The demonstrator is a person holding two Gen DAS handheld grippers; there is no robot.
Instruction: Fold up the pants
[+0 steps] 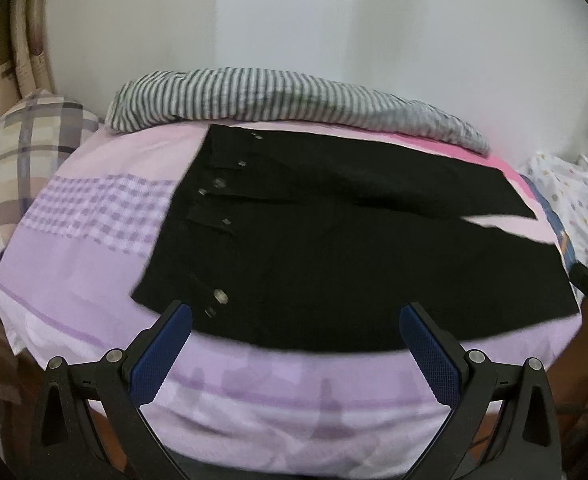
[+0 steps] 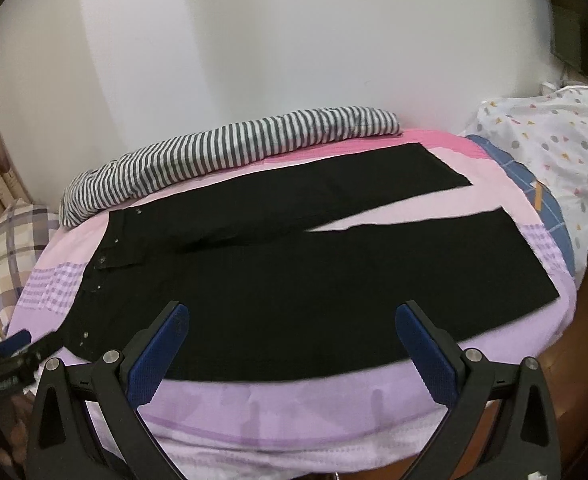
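Black pants (image 1: pixel 314 248) lie flat on the bed (image 1: pixel 93 264), long axis left to right in frame, waistband at left. Left tool (image 1: pixel 296 320) hangs over the waist end, right tool (image 2: pixel 291 320) mid-leg; both spread apart, empty.

Plain white wall (image 1: pixel 294 20) behind a bed (image 2: pixel 294 412) (lilac-and-pink sheet), wooden headboard (image 1: pixel 17 40) at left
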